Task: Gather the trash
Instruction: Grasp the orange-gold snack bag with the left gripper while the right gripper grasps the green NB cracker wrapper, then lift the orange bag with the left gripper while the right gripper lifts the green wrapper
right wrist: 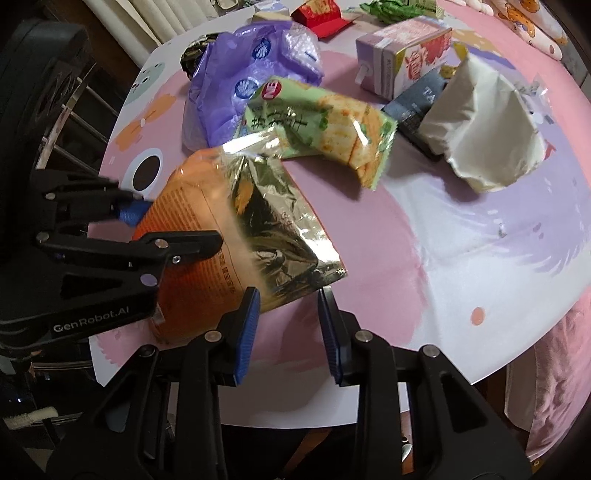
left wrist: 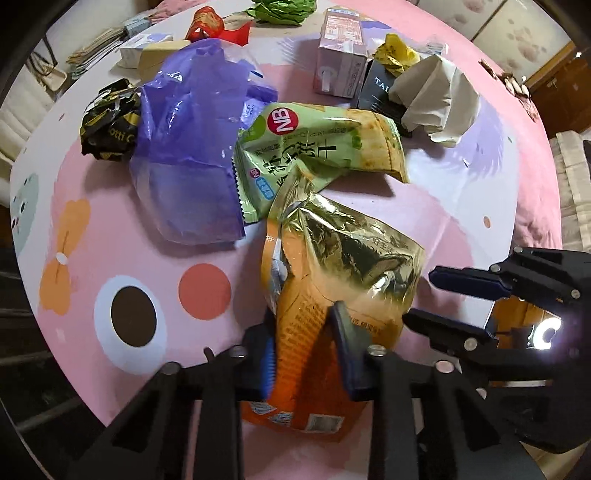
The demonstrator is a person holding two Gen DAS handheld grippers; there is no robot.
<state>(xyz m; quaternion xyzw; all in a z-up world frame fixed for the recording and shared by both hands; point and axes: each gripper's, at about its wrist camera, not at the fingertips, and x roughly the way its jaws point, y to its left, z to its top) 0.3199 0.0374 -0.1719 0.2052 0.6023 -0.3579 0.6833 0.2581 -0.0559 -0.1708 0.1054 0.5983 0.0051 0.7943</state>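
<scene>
My left gripper (left wrist: 304, 347) is shut on an orange snack bag with a gold foil inside (left wrist: 332, 280); the bag lies at the near edge of the round pink table (left wrist: 129, 236). In the right wrist view the same bag (right wrist: 236, 229) lies just ahead of my right gripper (right wrist: 288, 314), which is open and empty, its fingertips at the bag's foil corner. The left gripper (right wrist: 147, 229) shows there clamped on the bag's left end. The right gripper (left wrist: 439, 295) shows open in the left wrist view.
A green cracker wrapper (left wrist: 314, 147), a purple plastic bag (left wrist: 192, 147), a crumpled black wrapper (left wrist: 110, 122), a pink carton (left wrist: 340, 55), a dark box (left wrist: 380, 88), a crumpled white paper bag (right wrist: 487, 129) and red and green wrappers (left wrist: 214, 26) litter the table.
</scene>
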